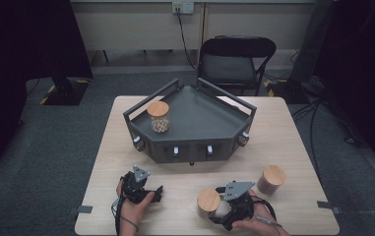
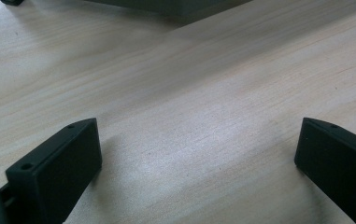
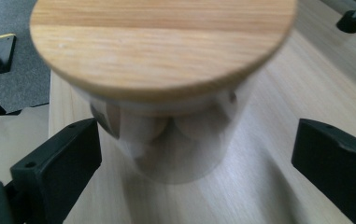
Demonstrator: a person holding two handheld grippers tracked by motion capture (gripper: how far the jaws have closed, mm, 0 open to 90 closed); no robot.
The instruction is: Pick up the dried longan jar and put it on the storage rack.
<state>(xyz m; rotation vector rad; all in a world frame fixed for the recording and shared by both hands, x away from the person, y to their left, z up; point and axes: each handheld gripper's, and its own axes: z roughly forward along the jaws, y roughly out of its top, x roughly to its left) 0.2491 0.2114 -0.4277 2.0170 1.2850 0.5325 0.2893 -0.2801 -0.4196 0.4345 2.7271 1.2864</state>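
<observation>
Right gripper (image 3: 196, 175): jaws wide, either side of the near jar (image 3: 166, 88) – not gripping.
Left gripper (image 2: 199, 163): jaws wide over bare desk (image 2: 189, 93), near its front edge.
Near jar: front edge, right of middle.
Second jar (image 1: 271, 179): toward the desk's right edge.
Grey tray (image 1: 209, 123): desk's far half – a third jar (image 1: 158, 116) in its left corner.

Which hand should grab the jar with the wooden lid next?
The right gripper: its open fingers already straddle the near jar. The left gripper faces bare table.
</observation>
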